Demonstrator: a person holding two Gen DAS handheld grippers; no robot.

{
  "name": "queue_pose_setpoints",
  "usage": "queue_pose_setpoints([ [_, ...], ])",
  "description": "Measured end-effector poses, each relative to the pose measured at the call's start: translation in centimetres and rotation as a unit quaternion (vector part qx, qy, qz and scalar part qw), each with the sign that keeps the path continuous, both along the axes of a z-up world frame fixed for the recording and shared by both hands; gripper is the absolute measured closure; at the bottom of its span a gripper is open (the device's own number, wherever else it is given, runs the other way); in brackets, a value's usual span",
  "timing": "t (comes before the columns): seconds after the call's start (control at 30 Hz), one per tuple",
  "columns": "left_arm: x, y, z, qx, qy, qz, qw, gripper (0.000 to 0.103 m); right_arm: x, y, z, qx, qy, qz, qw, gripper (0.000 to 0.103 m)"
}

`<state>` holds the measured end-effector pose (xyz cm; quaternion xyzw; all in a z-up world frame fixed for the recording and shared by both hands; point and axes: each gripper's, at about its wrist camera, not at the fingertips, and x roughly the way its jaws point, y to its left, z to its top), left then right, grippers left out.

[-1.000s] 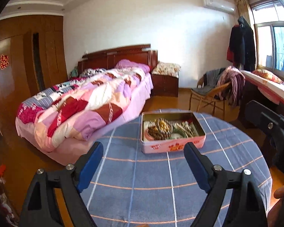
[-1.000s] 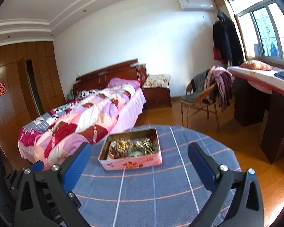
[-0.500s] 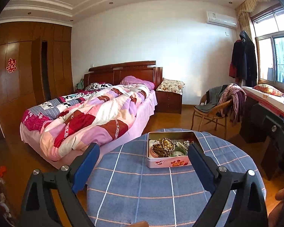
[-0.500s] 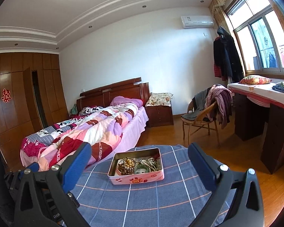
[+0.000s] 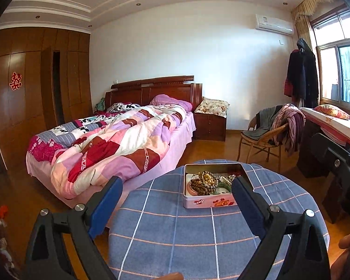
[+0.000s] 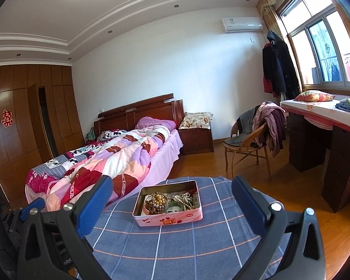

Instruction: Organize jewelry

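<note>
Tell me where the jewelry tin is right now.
The tin sits on the blue checked tablecloth toward the table's far edge, near the bed, ahead of both open grippers.

An open pink tin (image 6: 167, 212) filled with beaded jewelry (image 6: 169, 201) is seen resting on a bench covered by a blue checked cloth (image 6: 186, 245). The right gripper (image 6: 171, 200) is held before it, jaws spread wide with nothing between them.
</note>
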<state>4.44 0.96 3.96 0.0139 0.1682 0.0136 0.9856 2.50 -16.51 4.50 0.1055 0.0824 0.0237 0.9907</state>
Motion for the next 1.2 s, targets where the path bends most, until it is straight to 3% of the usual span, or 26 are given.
queue_pose_setpoints([
  [1.2, 0.22, 0.07, -0.34, -0.001, 0.002, 0.002, 1.0000, 0.008, -0.09, -0.86, -0.82, 0.000, 0.013, -0.014, 1.000, 0.000],
])
